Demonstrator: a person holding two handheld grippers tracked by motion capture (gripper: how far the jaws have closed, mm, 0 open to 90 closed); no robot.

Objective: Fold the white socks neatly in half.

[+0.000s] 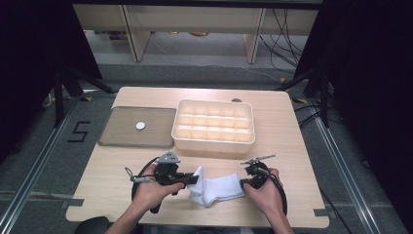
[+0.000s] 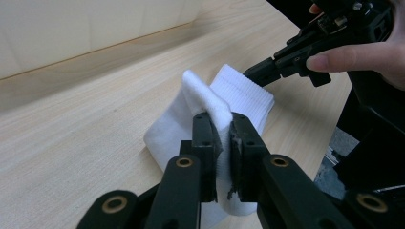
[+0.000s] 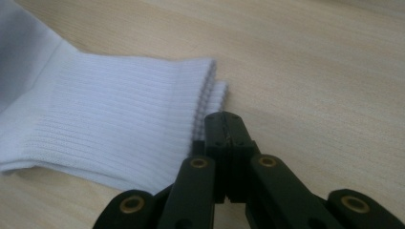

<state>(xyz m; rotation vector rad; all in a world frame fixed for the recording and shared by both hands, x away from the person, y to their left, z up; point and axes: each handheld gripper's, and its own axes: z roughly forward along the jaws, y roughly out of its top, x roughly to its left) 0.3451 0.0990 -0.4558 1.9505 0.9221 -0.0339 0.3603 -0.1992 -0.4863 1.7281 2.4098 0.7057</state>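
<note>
Left gripper [image 2: 220, 125] is clamped on a raised fold of the white sock [image 1: 216, 189], which lies on the surface [image 1: 287, 131] close to my edge, between both hands. Right gripper [image 3: 224, 125] has its jaws pressed together at the ribbed cuff; I judge it pinches at most the very hem, and I cannot tell whether any cloth sits between them.

My worry is that thin bite: if I pull the two ends apart, the cuff may slip free on the right, or the fold may drag out of the left and the sock bunch up. Lifting on one hold alone would let the loose end flop and undo the fold.

Near edge of the surface is just behind my hands, so pulling toward me risks dropping the sock off it. Ahead there is bare wood, then the cream divided box [image 1: 213, 126], with a grey tray [image 1: 139, 127] holding a small white disc [image 1: 140, 125] at far left.
</note>
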